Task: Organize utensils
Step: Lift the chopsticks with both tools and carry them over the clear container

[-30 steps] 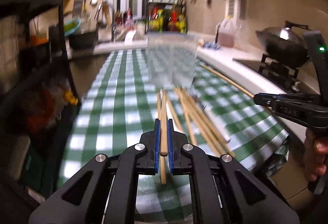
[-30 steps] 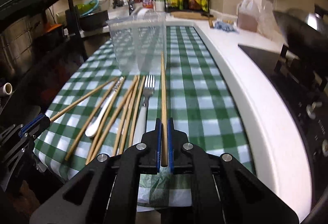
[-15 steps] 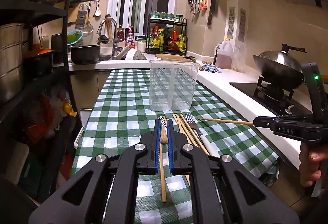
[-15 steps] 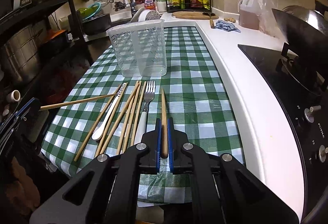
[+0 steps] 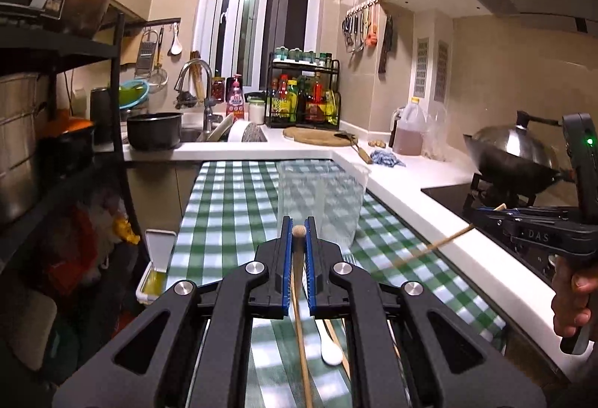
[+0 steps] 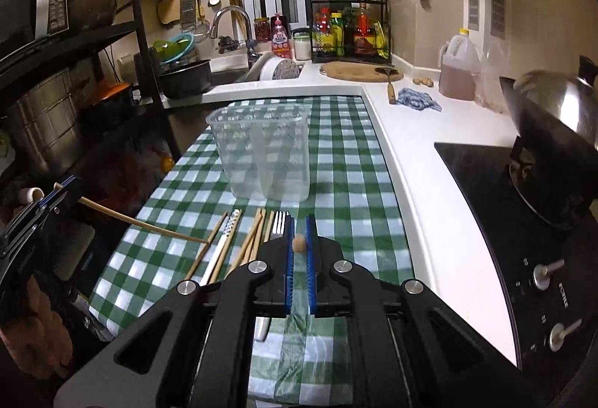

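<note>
A clear container [image 6: 267,154] stands upright on the checked tablecloth [image 6: 347,184], with the loose chopsticks [image 6: 252,243], a fork [image 6: 278,223] and a spoon [image 6: 228,240] lying side by side on the cloth just in front of it. To the right of the cloth runs the worktop [image 6: 422,146], then the hob [image 6: 523,221] with a wok [image 6: 549,131] on it. Behind the cloth is the sink [image 6: 231,71], with a bottle rack [image 6: 349,23] to its right and shelving [image 6: 74,45] to the left of the cloth.
</note>
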`<state>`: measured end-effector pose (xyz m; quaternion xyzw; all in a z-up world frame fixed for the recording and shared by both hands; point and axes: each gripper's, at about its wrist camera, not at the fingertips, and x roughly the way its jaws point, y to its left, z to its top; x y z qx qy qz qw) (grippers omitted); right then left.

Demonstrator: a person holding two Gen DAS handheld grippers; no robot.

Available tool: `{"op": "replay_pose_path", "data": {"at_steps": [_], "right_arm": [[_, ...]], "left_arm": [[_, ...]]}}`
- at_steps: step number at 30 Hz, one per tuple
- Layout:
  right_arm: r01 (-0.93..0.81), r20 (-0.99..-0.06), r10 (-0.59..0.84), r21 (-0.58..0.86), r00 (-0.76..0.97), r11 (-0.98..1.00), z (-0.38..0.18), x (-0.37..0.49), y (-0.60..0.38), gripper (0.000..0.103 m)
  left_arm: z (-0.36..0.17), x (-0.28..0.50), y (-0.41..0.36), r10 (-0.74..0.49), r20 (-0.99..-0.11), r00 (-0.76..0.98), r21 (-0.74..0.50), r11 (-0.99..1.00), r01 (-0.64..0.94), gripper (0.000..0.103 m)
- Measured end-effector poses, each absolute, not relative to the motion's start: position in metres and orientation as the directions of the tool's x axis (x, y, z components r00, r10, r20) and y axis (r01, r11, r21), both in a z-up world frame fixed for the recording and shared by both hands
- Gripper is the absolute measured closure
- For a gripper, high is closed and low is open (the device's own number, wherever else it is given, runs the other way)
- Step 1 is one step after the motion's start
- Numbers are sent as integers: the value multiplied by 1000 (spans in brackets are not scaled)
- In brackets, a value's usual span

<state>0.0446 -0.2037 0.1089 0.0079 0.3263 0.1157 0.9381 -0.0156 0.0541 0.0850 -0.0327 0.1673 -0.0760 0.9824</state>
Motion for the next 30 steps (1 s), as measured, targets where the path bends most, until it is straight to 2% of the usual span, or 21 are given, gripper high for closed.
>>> {"op": "replay_pose_path", "data": {"at_steps": [10, 16, 20, 25, 28, 30], "right_arm": [[-216, -609, 218, 78, 762, 973, 136, 79, -197, 97], [-254, -595, 246, 71, 766, 965, 182, 98, -195, 97], [-274, -552, 280, 94, 785, 957, 225, 119, -193, 97], [-283, -459, 296, 98, 838, 954, 276, 147, -185, 97], [-281, -413, 299, 106, 860, 954, 289, 169, -181, 97], [-281, -421, 304, 116, 855, 953, 283, 185, -176, 97]], "left_arm": [[120, 31, 60, -192, -357, 914, -110, 981, 163, 97], [169, 61, 67, -203, -405, 892, -115, 979, 170, 97], [210, 77, 74, -230, -398, 888, -126, 973, 195, 97], [256, 98, 70, -229, -336, 914, -95, 973, 209, 97], [262, 121, 64, -233, -325, 917, -101, 972, 211, 97], [254, 137, 60, -234, -345, 909, -109, 972, 209, 97]]}}
